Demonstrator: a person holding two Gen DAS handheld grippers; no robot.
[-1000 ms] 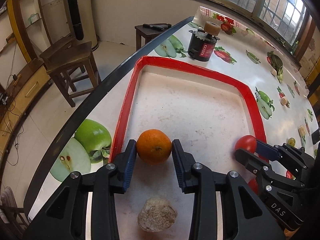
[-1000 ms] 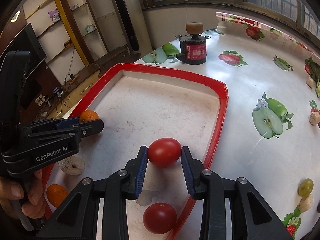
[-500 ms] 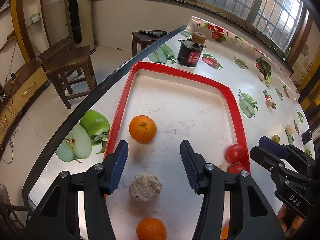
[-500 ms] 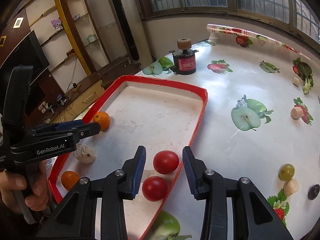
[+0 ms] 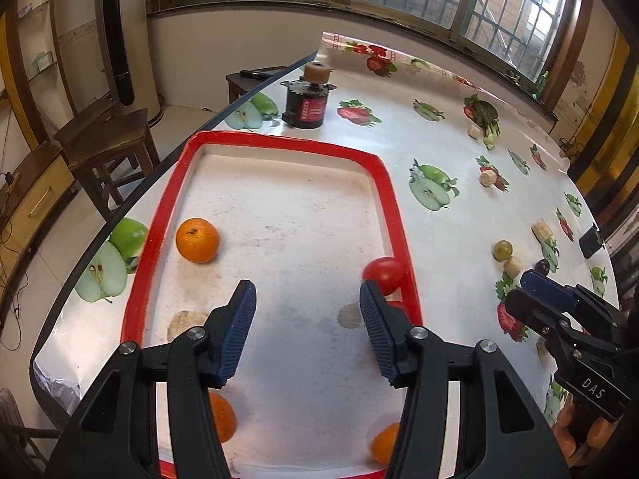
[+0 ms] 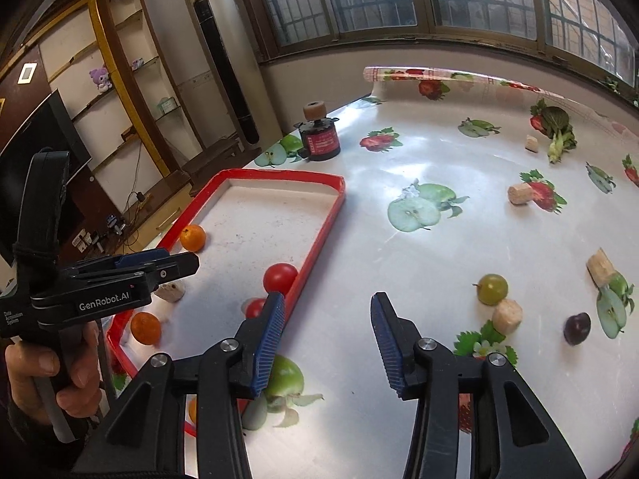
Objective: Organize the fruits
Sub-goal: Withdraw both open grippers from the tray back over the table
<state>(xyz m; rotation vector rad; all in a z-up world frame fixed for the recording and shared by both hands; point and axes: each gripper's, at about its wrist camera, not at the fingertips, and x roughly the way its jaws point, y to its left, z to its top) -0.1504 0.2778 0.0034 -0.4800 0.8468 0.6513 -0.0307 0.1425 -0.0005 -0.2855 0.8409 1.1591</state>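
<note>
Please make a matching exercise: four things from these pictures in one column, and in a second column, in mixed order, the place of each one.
Things:
1. tomato
2. green grape
3. black motor
4. dark grape

Places:
A. on the table beyond the tray's far end
B. in the tray, at its right rim
C. on the tablecloth, right of the strawberry print
D. on the tablecloth, just beyond a cork piece

Pairs: 1-B, 2-D, 3-A, 4-C
</note>
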